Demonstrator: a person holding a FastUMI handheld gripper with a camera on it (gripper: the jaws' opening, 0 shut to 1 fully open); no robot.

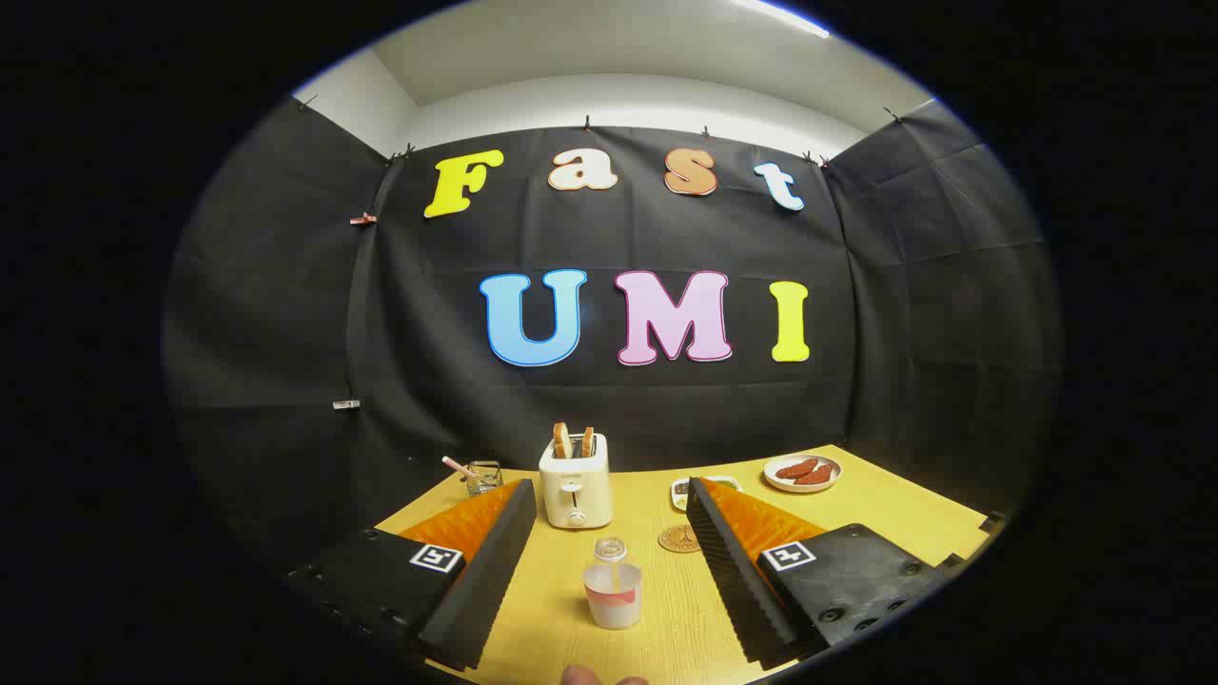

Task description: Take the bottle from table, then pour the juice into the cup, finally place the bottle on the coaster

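Note:
A small clear bottle [613, 588] with a pale drink, a red label and a clear cap stands upright on the yellow table [894, 518]. It sits between my two fingers, nearer their bases than their tips, touching neither. My gripper [609, 483] is open wide, its left finger [485, 561] and right finger [733, 561] well apart. A round brown coaster [678, 538] lies just inside the right finger, beyond the bottle. A glass cup [483, 476] with a pink straw stands beyond the left fingertip, near the table's back left edge.
A cream toaster [575, 487] holding two bread slices stands straight ahead past the bottle. A white plate [802, 473] with sausages sits at the back right, and a small white dish [681, 491] lies by the right fingertip. A person's fingertips [601, 677] show below the bottle.

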